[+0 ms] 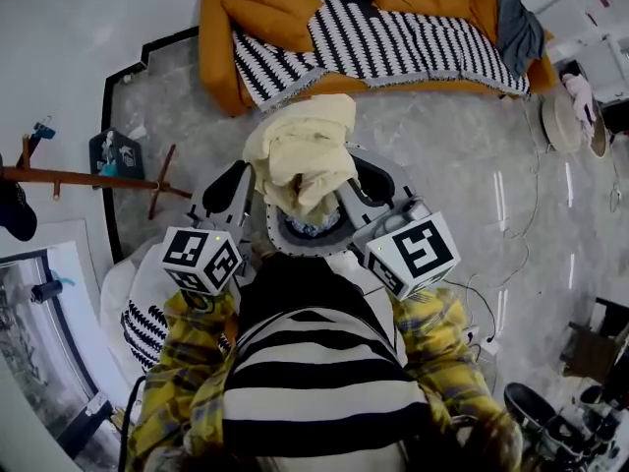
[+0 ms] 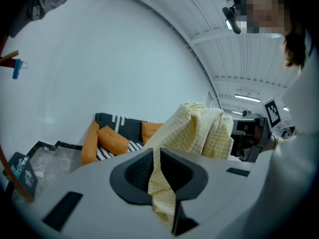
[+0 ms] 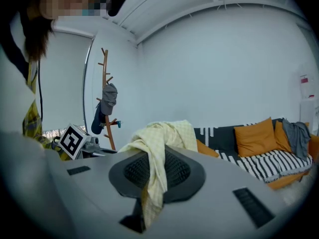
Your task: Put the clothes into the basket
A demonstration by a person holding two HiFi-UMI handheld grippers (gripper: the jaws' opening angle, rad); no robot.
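yellow, pale and finely checked, the cloth garment [image 1: 300, 155] hangs bunched in the air between our two grippers, in front of our chest in the head view. the left gripper [image 2: 157, 169] is clenched on one edge of it. in the left gripper view a narrow strip of fabric runs down through the thin slit between the dark ribbed pads, and the rest heaps up beyond. the right gripper [image 3: 151, 169] is clamped on the garment as well, with a fold draped over its pads, pinched between them and trailing toward the camera.

how the garment is shaped we cannot make out, since it is crumpled into a single lump. beneath that lump a pale round rim [image 1: 283, 236] with something bluish inside peeks out. the cloth and our black-and-white striped top [image 1: 314, 362] cover most of it, so we cannot say what it is. our hands are hidden too, under the marker cubes and the yellow plaid sleeves [image 1: 187, 382].

beyond the bundle stands an orange sofa with a black-and-white striped throw [image 1: 393, 37], its back cut off by the top edge of the head view. a grey piece of clothing [image 1: 516, 28] lies at its right end. in the right gripper view a wooden coat stand [image 3: 105, 83] carries dark items we cannot identify, and the gripper's grey body hides its base.
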